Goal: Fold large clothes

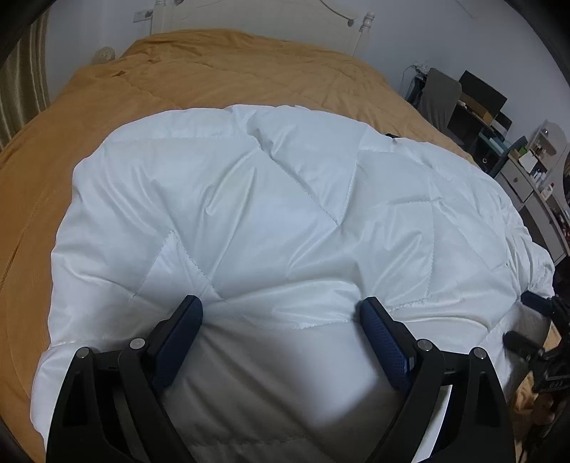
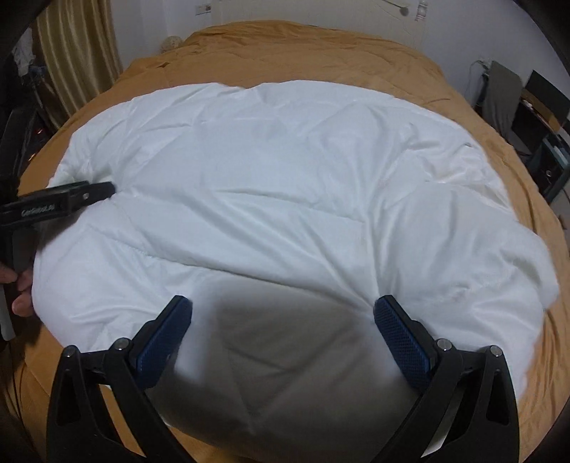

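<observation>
A large white quilted padded garment [image 1: 278, 213] lies spread on the bed, puffy and creased; it also fills the right wrist view [image 2: 285, 178]. My left gripper [image 1: 281, 310] is open, its blue-padded fingers [image 1: 178, 338] wide apart, pressing on the near edge of the white fabric. My right gripper [image 2: 283, 310] is open too, with its fingers [image 2: 402, 338] resting on the near edge further right. The left gripper also shows from the side in the right wrist view [image 2: 103, 190]. The right gripper's black frame shows at the right edge of the left wrist view [image 1: 534, 320].
An orange-brown bedspread [image 1: 231, 67] covers the bed around the garment. A white headboard [image 1: 270, 14] stands at the far end. A desk with chair, monitor and shelves [image 1: 481, 107] stands to the right. Striped curtains [image 2: 74, 53] hang on the left.
</observation>
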Demonstrator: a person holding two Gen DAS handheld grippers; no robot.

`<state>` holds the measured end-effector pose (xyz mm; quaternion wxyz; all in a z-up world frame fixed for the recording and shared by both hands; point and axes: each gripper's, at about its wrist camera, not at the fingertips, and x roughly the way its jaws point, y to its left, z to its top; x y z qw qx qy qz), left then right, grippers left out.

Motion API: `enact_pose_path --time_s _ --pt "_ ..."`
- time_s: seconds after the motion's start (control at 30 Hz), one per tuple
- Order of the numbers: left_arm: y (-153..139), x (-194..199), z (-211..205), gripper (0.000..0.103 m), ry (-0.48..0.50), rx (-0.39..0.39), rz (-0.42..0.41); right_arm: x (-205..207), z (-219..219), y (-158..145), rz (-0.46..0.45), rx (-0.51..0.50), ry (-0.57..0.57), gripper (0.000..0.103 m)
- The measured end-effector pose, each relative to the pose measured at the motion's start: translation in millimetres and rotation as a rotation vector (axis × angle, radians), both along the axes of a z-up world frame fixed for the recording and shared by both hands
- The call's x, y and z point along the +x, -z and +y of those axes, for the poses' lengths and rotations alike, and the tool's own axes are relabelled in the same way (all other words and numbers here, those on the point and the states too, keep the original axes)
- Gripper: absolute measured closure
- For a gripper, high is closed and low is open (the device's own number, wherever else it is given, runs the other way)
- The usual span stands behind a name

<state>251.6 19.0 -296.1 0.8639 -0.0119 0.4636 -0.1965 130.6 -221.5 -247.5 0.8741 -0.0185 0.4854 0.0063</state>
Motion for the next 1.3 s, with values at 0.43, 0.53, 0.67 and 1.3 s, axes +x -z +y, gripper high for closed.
enact_pose_path --time_s 0.43,0.53,0.67,1.3 --pt "6.1 6.0 -1.1 0.01 -0.021 0.015 0.001 43.3 -50.4 -27.3 -0.033 -0.033 0.201 0.002" --pt "5.6 9.3 2.6 0.01 -0.016 -0.003 0.014 60.3 -47.9 6.4 -0.014 -0.303 0.244 0.003" --pt "-2.9 11.6 16.2 0.011 -0.054 0.006 0.026 42.5 -116.3 8.1 0.032 -0.113 0.381 0.002" --pt "2.5 128.2 6.7 0.001 -0.275 0.291 0.033 219.2 -80.1 25.4 0.132 -0.016 0.299 0.005"
